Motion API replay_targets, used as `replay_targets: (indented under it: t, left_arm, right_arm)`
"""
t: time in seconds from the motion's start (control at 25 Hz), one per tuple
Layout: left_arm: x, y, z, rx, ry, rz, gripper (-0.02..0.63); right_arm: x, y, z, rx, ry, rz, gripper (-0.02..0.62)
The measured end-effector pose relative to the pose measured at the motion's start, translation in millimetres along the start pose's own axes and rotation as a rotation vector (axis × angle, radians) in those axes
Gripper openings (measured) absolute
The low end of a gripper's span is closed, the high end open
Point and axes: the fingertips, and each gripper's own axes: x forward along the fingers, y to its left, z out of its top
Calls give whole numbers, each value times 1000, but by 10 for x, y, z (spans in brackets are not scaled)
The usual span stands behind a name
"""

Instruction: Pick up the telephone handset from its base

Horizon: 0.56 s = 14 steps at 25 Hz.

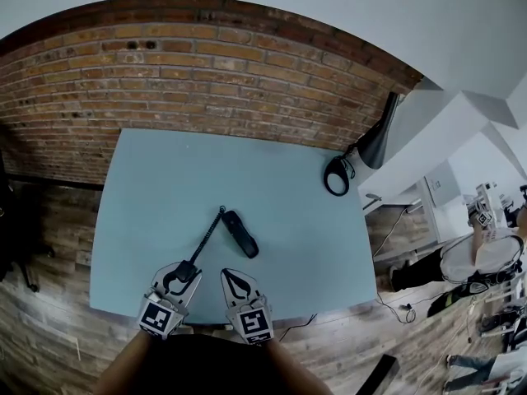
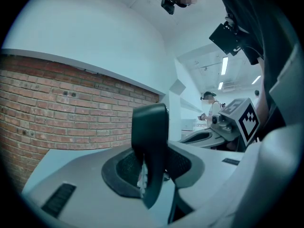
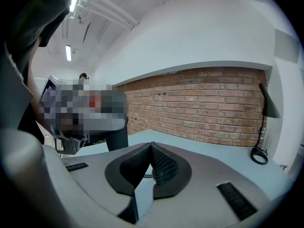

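Handset (image 2: pixel 151 151) sits in the left gripper (image 1: pixel 183 274), pinched btwn its half-closed jaws and standing on end, near the front edge of the table (image 1: pixel 148 188). Cord (image 1: pixel 207 235) runs up & right to the base (image 1: pixel 240 234), just ahead. Right gripper (image 1: pixel 234 276) is shut tight w/ nothing in it.

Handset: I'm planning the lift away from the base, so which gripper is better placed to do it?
Left. The left gripper has its jaws closed on the handset, its cord running to the base. The right gripper is shut and empty beside it.
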Motion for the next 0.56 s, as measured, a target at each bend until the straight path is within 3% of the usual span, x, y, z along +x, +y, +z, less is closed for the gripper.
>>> replay_targets:
  t: [0.56]
  left_arm:
    - [-70, 17, -5, -6, -16, 7, 133]
  right_arm:
    - [21, 105, -12, 3, 9, 18, -3]
